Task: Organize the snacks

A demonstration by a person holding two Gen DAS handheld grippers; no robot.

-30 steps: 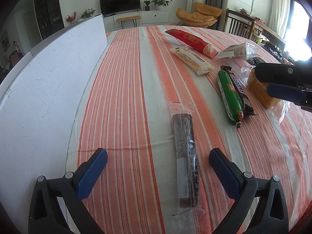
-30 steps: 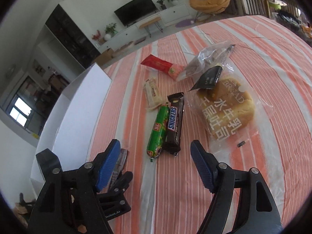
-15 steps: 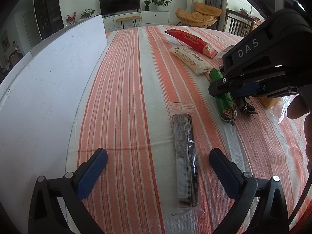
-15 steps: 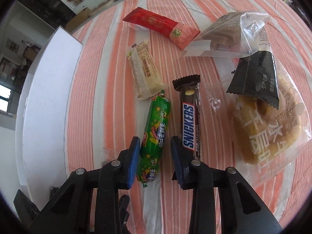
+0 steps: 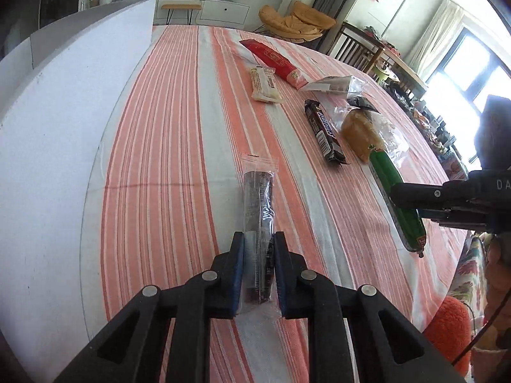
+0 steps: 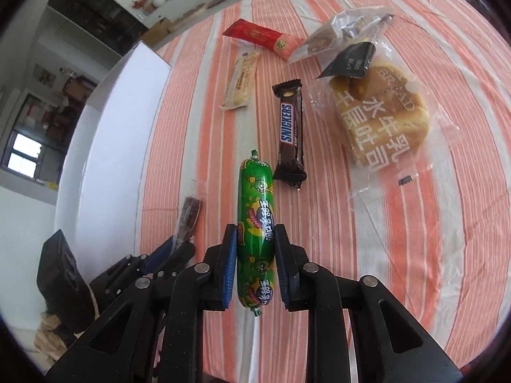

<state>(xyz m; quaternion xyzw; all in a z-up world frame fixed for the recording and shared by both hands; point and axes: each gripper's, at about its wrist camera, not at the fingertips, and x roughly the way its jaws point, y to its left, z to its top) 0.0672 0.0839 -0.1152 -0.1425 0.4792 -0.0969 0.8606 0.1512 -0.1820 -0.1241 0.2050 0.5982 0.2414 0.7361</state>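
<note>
My left gripper [image 5: 258, 239] is shut on a dark biscuit stick pack in clear wrap [image 5: 258, 204], lifted off the striped cloth; it also shows in the right wrist view [image 6: 190, 215]. My right gripper [image 6: 255, 234] is shut on a green sausage [image 6: 255, 217] and holds it above the table; the sausage also shows in the left wrist view [image 5: 394, 191]. A Snickers bar [image 6: 290, 134], a beige wafer pack [image 6: 241, 81], a red packet [image 6: 263, 40], a bagged bread [image 6: 380, 118] and a clear bag with a black sachet [image 6: 348, 36] lie on the cloth.
A white box [image 5: 60, 127] stands along the left side of the table, its wall also in the right wrist view [image 6: 108, 134]. The table edge runs on the right, with an orange stool [image 5: 450, 322] below it. Chairs and a TV unit stand behind.
Both grippers have closed: the left on the biscuit stick pack, the right on the green sausage. Both snacks are now lifted, and the sausage has moved toward the near right.
</note>
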